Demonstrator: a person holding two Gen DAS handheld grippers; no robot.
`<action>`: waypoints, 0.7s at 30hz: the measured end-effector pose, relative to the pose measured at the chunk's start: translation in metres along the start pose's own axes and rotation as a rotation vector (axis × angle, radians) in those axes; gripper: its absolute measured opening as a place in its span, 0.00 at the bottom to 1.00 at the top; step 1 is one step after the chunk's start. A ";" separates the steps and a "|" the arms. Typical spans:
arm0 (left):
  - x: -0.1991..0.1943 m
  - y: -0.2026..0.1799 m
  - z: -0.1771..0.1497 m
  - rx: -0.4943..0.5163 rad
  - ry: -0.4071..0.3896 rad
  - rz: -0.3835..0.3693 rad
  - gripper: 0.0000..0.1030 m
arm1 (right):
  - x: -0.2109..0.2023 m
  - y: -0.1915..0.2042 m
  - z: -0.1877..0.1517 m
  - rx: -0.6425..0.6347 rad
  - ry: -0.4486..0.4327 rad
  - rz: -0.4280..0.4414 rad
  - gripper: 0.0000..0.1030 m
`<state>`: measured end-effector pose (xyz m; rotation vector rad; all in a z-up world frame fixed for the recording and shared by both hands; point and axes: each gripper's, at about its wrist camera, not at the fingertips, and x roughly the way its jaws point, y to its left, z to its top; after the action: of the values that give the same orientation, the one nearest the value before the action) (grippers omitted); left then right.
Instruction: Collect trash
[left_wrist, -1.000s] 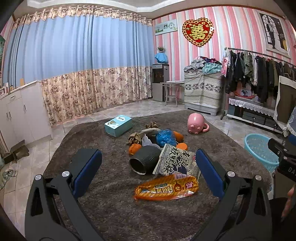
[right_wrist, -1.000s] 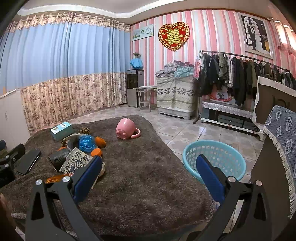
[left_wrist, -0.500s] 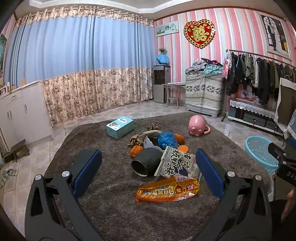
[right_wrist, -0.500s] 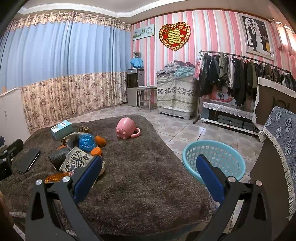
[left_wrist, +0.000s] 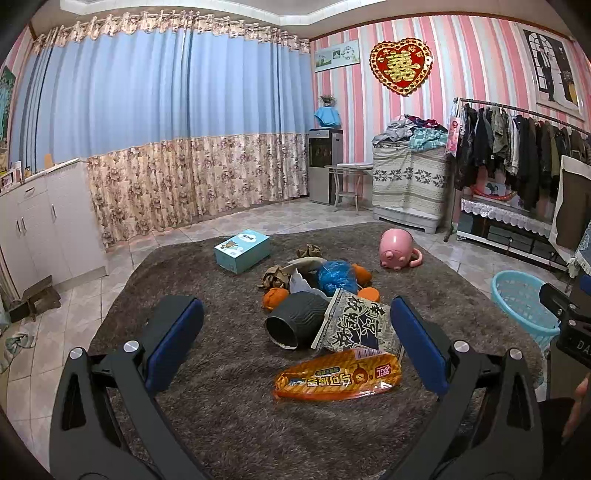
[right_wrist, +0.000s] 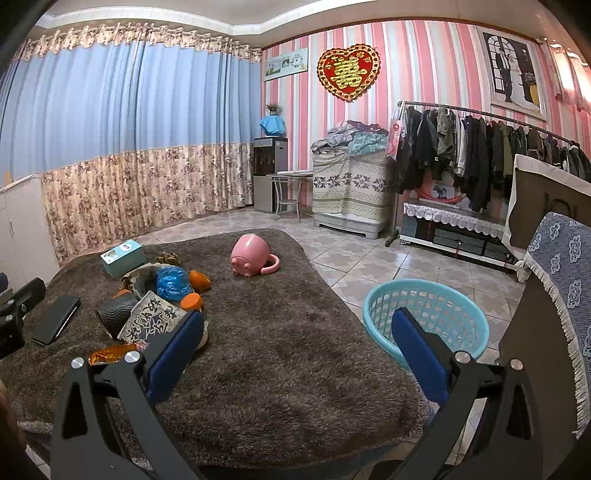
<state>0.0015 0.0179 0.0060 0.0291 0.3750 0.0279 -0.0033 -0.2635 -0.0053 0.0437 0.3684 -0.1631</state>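
On the shaggy brown rug (left_wrist: 229, 398) that covers the middle of the tiled floor, nothing appears collected yet: the round light-blue plastic basket (right_wrist: 424, 317), standing on the tiles just off the rug's right edge, looks empty as far as its mesh shows. The rubbish lies heaped near the rug's centre, all of it still to be gathered. Largest is the black-and-white printed snack bag (left_wrist: 354, 325), leaning against a dark ribbed cup (left_wrist: 295, 319) tipped on its side; nearest the rug's front edge lies the flat orange foil wrapper (left_wrist: 338, 376). Behind them sit a crumpled blue plastic bag (left_wrist: 336, 277), brown paper wads (left_wrist: 275, 277) and small orange pieces (left_wrist: 275, 297). A teal cardboard box (left_wrist: 242, 251) and a pink pig-shaped mug (left_wrist: 397, 251) rest apart toward the rug's far edge; whether they count as trash cannot be told. The left gripper (left_wrist: 295, 343) hangs spread wide above the heap, grasping nothing; the right gripper (right_wrist: 297, 347) is likewise released, between rug and basket.
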 end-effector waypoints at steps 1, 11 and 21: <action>0.000 0.000 0.000 0.000 0.000 -0.001 0.95 | 0.000 0.000 0.000 0.000 0.000 -0.001 0.96; 0.000 0.001 0.001 0.001 0.000 0.002 0.95 | -0.001 -0.003 -0.001 0.003 0.001 -0.004 0.96; 0.000 0.001 0.000 0.001 0.000 -0.001 0.95 | -0.001 -0.003 -0.001 0.003 0.001 -0.004 0.96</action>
<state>0.0014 0.0186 0.0065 0.0301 0.3749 0.0272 -0.0048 -0.2662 -0.0064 0.0462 0.3689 -0.1673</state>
